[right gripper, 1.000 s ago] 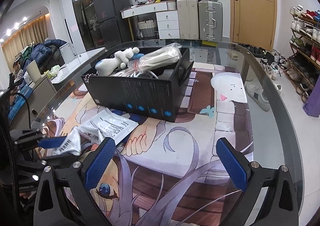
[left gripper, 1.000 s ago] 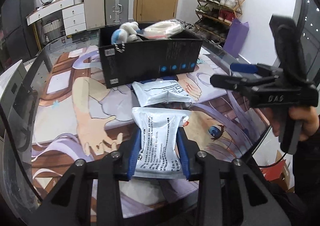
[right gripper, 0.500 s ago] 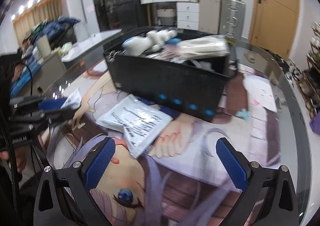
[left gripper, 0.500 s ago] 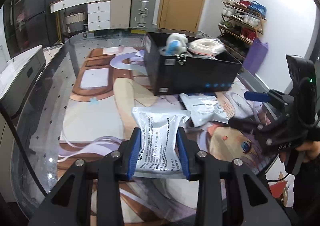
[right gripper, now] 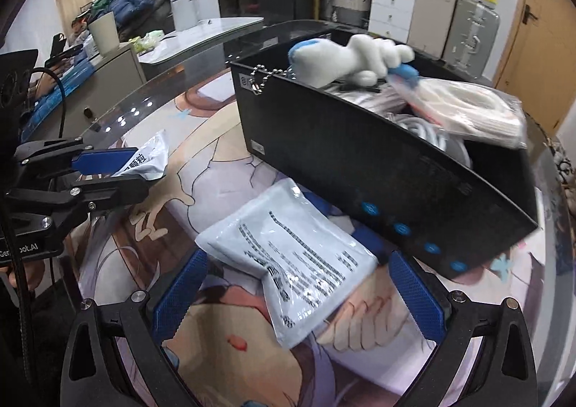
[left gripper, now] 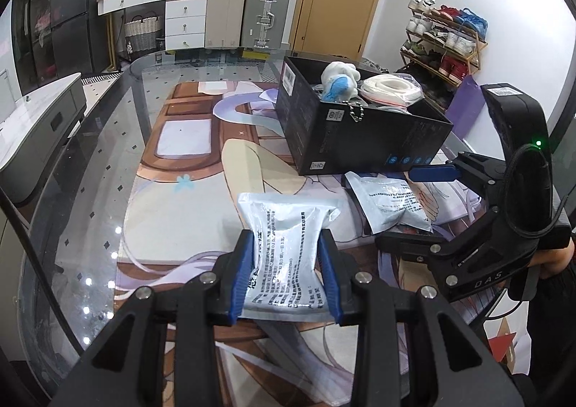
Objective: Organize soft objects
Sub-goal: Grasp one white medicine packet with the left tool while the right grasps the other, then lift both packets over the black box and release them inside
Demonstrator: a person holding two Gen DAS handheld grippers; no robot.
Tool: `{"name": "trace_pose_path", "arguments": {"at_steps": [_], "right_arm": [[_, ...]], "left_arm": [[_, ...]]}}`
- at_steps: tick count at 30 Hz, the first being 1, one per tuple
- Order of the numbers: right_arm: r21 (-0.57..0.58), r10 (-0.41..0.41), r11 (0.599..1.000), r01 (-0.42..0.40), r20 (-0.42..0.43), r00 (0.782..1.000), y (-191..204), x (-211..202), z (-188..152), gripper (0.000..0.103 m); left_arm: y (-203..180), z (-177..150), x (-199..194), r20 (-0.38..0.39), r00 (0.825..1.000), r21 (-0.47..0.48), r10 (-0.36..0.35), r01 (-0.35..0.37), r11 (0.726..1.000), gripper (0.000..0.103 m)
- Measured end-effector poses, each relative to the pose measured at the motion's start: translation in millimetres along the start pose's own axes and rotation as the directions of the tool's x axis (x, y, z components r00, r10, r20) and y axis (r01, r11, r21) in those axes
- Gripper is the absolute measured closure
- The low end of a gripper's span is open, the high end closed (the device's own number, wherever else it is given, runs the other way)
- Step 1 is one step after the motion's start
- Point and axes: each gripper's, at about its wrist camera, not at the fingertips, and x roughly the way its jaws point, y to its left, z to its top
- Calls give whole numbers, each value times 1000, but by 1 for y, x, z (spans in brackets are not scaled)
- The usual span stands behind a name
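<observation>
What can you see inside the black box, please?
In the black box: a white-and-blue plush toy with a ball chain, a bagged white coil, pale cables. Deeper contents are covered.

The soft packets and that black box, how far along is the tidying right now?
Done: the plush toy and a bagged white coil already sit in the black box. In hand: the left gripper is shut on one silver packet, held over the mat. Left: a second silver packet lies on the table mat beside the box; the right gripper is open around it, not yet closed.
</observation>
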Motion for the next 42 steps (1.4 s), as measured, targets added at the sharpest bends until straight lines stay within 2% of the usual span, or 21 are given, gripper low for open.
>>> {"name": "trace_pose_path", "arguments": {"at_steps": [6, 13, 16, 19, 21, 26, 35, 42], "right_arm": [[-31, 41, 999, -42, -18, 999, 3, 7, 5, 1], [-28, 80, 996, -81, -19, 997, 14, -7, -14, 1], [-7, 66, 998, -66, -5, 998, 11, -6, -14, 1], [22, 50, 999, -50, 9, 999, 5, -4, -8, 10], [12, 9, 1000, -10, 13, 1000, 4, -4, -7, 22], [7, 11, 1000, -12, 33, 999, 9, -12, -14, 43], [81, -29, 996, 24, 70, 997, 9, -39, -56, 47], [95, -22, 995, 15, 67, 997, 7, -49, -67, 45]], "left_arm": [[1, 0, 2, -3, 1000, 0, -6, 6, 1000, 69], [2, 0, 3, -3, 1000, 0, -9, 9, 1000, 69], [2, 0, 3, -4, 1000, 1, -8, 8, 1000, 69], [2, 1, 1, -1, 1000, 2, -6, 6, 1000, 69], [1, 1, 0, 2, 1000, 4, -1, 1, 1000, 69], [1, 2, -2, 6, 1000, 4, 6, -6, 1000, 69], [-10, 2, -4, 9, 1000, 23, 4, -5, 1000, 69], [-26, 3, -6, 10, 1000, 50, 0, 0, 999, 69]]}}
